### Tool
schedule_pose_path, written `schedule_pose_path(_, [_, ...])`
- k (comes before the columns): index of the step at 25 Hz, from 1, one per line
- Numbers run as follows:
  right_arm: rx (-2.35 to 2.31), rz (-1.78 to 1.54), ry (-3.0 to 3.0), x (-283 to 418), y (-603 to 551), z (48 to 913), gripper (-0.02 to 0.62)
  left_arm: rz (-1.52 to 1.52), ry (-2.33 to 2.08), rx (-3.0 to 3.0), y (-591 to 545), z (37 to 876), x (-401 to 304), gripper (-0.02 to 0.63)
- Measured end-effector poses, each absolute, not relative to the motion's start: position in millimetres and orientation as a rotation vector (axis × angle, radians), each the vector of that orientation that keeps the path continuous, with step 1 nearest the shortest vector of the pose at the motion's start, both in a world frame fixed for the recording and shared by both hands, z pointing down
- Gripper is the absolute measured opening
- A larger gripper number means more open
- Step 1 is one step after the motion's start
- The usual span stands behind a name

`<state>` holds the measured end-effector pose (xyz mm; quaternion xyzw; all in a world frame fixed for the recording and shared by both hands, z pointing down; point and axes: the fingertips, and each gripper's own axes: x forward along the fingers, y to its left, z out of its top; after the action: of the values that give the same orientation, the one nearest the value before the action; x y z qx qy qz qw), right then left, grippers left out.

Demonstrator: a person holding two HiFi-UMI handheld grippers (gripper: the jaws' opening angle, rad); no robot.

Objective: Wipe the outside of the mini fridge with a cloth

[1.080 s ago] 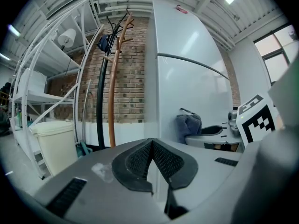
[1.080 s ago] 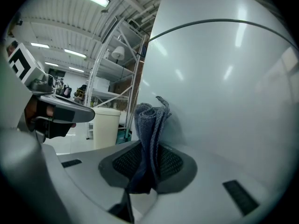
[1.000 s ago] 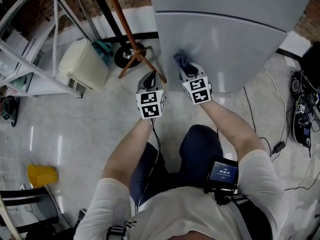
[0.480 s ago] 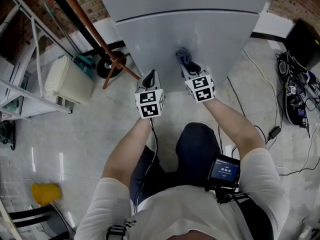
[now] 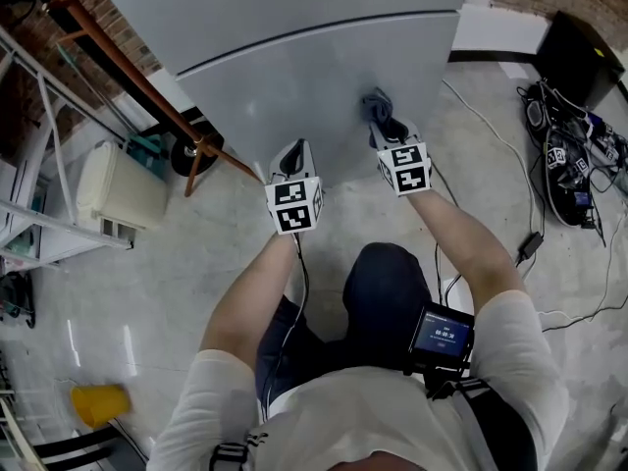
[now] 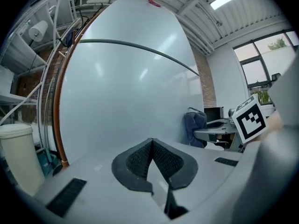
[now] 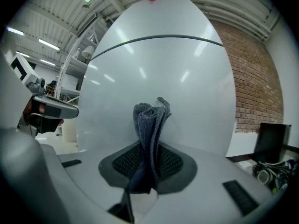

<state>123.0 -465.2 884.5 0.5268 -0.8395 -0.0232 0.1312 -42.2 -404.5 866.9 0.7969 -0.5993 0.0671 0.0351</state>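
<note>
Mini fridge door face bare and unobstructed, copper pole slanting close by its left edge, perhaps touching, cable tangle crowding floor at right.

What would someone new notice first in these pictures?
The big grey fridge fills the top of the head view. The right gripper pinches a folded blue-grey cloth up at its front, while the left gripper, shut and empty, hangs to the left.
</note>
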Motion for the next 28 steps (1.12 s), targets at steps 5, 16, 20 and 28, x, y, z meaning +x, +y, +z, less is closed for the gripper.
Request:
schedule_pose_path(5, [1.634, -0.017, -2.388, 176, -477, 889, 0.08, 0.22, -1.8, 2.482, -413, 870, -8, 0.0])
schedule_pose_path(16, [1.745, 0.069, -2.287, 245, -489, 905, 0.08, 0.235, -1.752, 2.507, -422, 877, 27, 0.0])
schedule_pose_path(20, [1.713, 0.061, -2.31, 233, -486, 905, 0.08, 0.226, -1.763, 2.497, -421, 878, 22, 0.0])
schedule_pose_path(28, [1.471, 0.003, -2.418, 141, -451, 919, 0.08, 0.229, -1.804, 2.435, -410, 888, -25, 0.0])
